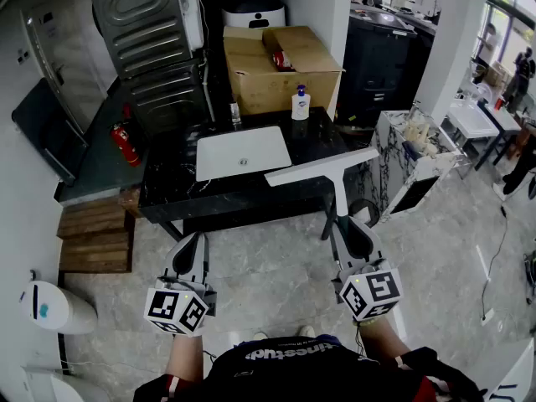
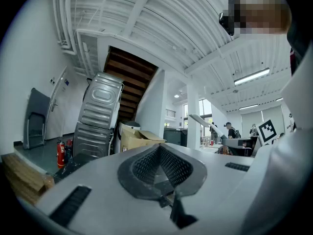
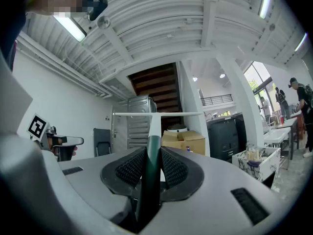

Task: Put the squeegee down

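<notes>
My right gripper point(image 1: 347, 224) is shut on the dark green handle of the squeegee point(image 1: 321, 167). The handle runs forward and level to a long white blade that hangs crosswise above the front right corner of the black marble table point(image 1: 167, 182). In the right gripper view the handle stands between the ribbed pads point(image 3: 173, 169), with the squeegee blade point(image 3: 155, 114) straight ahead. My left gripper point(image 1: 191, 239) hangs level over the floor in front of the table's left half, and its jaws look shut with nothing in them point(image 2: 160, 153).
A white rectangular basin point(image 1: 243, 152) is set in the tabletop, and a soap bottle point(image 1: 301, 103) stands at its far edge. Behind are a cardboard box point(image 1: 276, 65) and a tilted grey appliance point(image 1: 142, 32). A marble cabinet point(image 1: 410, 153) stands to the right, wooden pallets point(image 1: 94, 234) to the left.
</notes>
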Tool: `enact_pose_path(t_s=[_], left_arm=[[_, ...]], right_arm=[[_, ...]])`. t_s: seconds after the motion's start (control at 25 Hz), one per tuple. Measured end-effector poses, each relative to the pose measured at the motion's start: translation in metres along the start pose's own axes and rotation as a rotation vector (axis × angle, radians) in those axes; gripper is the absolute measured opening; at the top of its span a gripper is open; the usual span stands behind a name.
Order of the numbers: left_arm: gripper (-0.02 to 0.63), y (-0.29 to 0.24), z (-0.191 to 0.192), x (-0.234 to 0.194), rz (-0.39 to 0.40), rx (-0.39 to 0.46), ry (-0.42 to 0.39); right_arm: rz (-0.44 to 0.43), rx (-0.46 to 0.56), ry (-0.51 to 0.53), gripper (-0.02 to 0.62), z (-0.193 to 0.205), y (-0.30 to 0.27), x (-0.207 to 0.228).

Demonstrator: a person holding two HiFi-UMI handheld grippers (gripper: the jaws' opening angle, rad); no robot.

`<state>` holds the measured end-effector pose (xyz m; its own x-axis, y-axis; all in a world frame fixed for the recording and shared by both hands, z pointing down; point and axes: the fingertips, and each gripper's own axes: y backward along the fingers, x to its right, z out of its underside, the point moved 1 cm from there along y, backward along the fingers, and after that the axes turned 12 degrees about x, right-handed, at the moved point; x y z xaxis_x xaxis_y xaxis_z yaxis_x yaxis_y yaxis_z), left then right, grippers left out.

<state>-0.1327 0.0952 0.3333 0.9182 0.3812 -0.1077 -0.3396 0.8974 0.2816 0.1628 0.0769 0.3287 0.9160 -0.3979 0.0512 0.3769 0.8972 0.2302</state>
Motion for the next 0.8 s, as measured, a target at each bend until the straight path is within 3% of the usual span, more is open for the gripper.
enact_pose_path(t_s=[0.8], left_arm=[[0.012, -0.016, 0.009, 0.012, 0.01, 0.004, 0.038]], right_arm=[[-0.026, 0.003, -0.006, 0.121, 0.002, -0.004, 0.003]])
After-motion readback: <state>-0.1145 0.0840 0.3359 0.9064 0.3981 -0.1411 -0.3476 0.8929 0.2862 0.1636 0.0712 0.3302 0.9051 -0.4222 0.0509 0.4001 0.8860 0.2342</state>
